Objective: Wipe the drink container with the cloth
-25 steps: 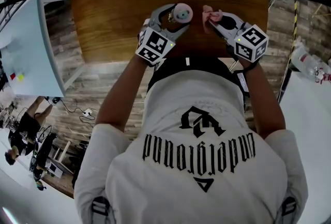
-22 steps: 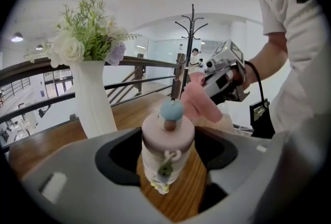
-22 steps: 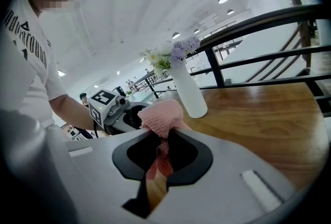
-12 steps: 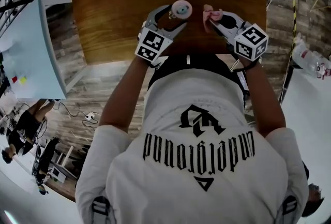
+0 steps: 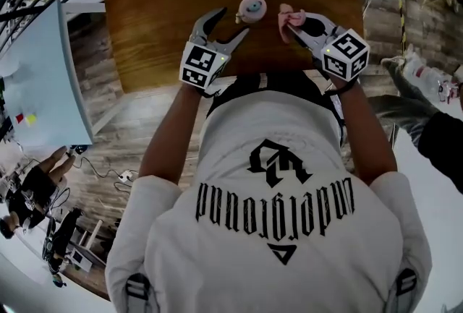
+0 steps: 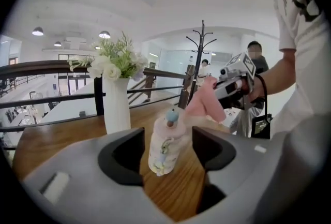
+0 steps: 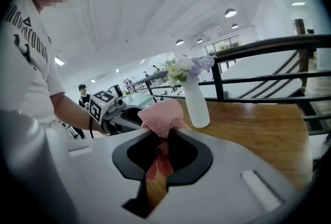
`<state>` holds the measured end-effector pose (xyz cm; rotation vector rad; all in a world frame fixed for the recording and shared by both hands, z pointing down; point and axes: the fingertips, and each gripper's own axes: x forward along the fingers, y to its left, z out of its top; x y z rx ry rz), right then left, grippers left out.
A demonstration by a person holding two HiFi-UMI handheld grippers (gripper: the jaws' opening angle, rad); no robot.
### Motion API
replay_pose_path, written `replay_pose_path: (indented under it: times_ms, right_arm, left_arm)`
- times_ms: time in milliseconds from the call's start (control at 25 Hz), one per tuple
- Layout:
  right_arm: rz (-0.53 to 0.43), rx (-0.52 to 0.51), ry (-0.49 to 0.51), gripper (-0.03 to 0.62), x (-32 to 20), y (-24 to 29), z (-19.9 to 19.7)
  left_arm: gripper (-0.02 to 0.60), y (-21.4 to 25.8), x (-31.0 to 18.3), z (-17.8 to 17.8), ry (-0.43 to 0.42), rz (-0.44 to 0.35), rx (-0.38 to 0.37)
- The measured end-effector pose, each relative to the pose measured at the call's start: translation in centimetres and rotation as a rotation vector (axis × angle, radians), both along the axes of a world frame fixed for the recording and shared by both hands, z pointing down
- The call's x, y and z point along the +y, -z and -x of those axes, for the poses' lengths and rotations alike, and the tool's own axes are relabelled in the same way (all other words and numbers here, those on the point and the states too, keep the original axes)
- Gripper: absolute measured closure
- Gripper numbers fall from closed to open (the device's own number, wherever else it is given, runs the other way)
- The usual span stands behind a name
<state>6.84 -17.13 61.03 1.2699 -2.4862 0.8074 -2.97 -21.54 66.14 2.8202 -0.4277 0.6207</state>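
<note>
Hovering my left gripper (image 5: 230,24), fingers (image 5: 206,21) spread and just narrowing on nothing, short of the drink container (image 5: 252,8) standing on the table (image 5: 159,8), right gripper (image 5: 295,28) pinching the cloth (image 5: 291,14) nearby, so wiping looks yet to start.

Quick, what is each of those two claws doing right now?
Left gripper: open, jaws just closed slightly; drink container ahead, untouched.
Right gripper: shut on the pink cloth.

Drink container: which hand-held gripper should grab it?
Left, probably: left hand-held gripper, open though just narrowing, empty, faces the pastel drink container; right hand-held gripper grips the pink knit cloth.
</note>
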Motion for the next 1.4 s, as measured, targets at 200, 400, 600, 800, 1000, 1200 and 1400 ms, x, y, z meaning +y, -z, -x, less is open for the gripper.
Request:
replay_pose_path:
  times_ms: [200,400,600,800,1000,1200,1400]
  right_arm:
    - [-0.067,0.047,0.015,0.559,0.8,3.0,0.2]
    - [-0.161,0.05,0.031,0.559,2.4,5.0,-1.6]
    - [-0.226,0.044,0.088,0.559,6.0,7.3,-5.8]
    - [-0.252,0.023,0.15,0.559,9.9,9.6,-6.3]
    - [-0.284,-0.01,0.205,0.559,15.9,10.0,-6.8]
    - [-0.313,-0.024,0.25,0.559,20.3,11.2,-7.7]
    - [-0.391,-0.048,0.283,0.559,22.7,13.4,-7.0]
  left_arm:
    - [0.308,2.6,1.0,0.6,0.034,-0.052,0.019]
    - [0.426,5.0,3.2,-0.5,0.078,-0.137,0.047]
    - [0.528,9.1,7.0,-4.3,0.171,-0.201,0.068]
    - [0.532,12.3,10.5,-4.6,0.282,-0.164,0.116]
    - [0.532,13.6,17.5,-4.9,0.341,-0.171,0.128]
    - [0.532,14.1,23.7,-5.1,0.371,-0.194,0.078]
    - [0.532,16.3,26.0,-3.5,0.421,-0.214,0.088]
